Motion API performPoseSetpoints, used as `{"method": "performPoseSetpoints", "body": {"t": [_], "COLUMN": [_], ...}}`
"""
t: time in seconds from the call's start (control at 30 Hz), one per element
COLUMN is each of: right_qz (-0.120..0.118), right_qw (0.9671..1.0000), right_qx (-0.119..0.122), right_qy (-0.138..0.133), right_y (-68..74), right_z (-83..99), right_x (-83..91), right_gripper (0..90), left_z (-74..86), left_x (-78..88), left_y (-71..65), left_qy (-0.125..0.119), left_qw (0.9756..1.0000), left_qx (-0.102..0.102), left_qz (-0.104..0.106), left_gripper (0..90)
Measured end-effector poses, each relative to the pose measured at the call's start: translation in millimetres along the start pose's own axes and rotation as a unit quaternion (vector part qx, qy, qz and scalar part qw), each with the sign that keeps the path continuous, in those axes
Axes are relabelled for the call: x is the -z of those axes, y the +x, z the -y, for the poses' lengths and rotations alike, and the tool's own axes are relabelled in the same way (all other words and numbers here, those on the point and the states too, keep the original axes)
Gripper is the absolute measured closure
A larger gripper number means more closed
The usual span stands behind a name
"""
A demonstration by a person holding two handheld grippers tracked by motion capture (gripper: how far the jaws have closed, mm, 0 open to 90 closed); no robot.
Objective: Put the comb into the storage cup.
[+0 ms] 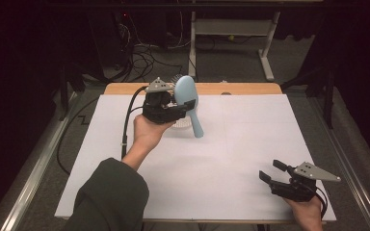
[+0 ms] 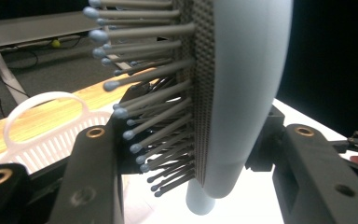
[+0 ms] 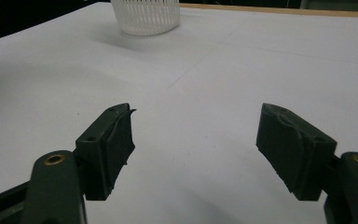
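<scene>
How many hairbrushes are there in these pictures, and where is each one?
1. The light blue plastic hairbrush is held in the left claw, raised above the white slotted plastic basket near the table's far edge. Another could be hidden inside the basket.

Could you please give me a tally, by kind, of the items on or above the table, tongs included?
Light blue hairbrush: 1
White slatted basket: 1
Tongs: 2, left tongs shut on the hairbrush, right tongs open
Total: 4
</scene>
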State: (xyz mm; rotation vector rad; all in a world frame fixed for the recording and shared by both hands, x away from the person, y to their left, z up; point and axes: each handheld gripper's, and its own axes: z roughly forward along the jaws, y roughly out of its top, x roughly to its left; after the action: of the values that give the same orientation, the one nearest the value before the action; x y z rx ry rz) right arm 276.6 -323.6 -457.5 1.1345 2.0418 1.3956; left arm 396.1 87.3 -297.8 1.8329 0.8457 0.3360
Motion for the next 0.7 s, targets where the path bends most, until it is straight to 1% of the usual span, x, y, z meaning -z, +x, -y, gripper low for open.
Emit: {"method": "performPoseSetpoints", "body": {"t": [0.33, 0.57, 0.7], "right_qz": [0.001, 0.001, 0.002], "right_qw": [1.0, 1.0, 1.0], "right_qx": [0.003, 0.005, 0.004], "right_qy": [0.001, 0.0, -0.001], "right_y": [0.3, 0.3, 0.0], "right_z": [0.1, 0.1, 0.1], "right_x": [0.1, 0.0, 0.3], "right_gripper": [27.9, 27.9, 28.0], "left_z": [-11.1, -20.9, -25.8], "left_x": [0.6, 1.3, -0.1], "left_y": [6.7, 13.0, 15.9], "left_qy": [-0.007, -0.011, -0.011], "left_qw": [0.9999, 0.9996, 0.9993], "left_qx": [0.003, 0.005, 0.0], "left_qz": [-0.012, -0.026, -0.036], "left_gripper": [49.7, 49.7, 49.6]}}
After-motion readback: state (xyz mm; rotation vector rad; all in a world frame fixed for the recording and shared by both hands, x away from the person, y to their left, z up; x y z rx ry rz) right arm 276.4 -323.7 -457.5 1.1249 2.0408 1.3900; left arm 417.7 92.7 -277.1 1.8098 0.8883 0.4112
